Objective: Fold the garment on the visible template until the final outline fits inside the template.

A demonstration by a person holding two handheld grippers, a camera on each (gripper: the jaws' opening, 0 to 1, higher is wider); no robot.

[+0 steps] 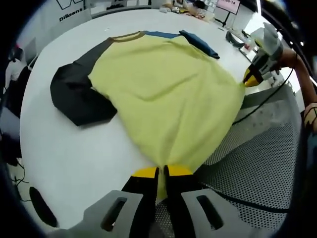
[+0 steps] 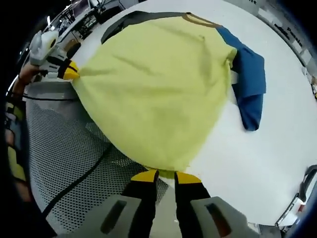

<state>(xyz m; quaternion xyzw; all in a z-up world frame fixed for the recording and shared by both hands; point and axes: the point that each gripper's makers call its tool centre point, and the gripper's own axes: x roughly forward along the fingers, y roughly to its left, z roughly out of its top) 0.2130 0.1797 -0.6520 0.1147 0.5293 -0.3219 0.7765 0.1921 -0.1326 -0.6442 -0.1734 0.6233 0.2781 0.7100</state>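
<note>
Left gripper (image 1: 162,172): jaws clamped on yellow shirt (image 1: 168,89) hem corner.
Right gripper (image 2: 165,175): apparently clamped on opposite hem corner, hem stretched between.

Garment (image 1: 168,94): yellow tee, one black sleeve (image 1: 79,94), one blue sleeve (image 2: 250,82), brown neck trim. Lies spread on the white table (image 1: 74,153), neck at the far side, hem hanging past the near edge, both hem corners pinched and pulled taut.

The shirt (image 1: 168,94) covers any template on the surface (image 1: 74,153); its hem corners vanish between pinching jaws; far clutter (image 1: 190,7) blurs.
</note>
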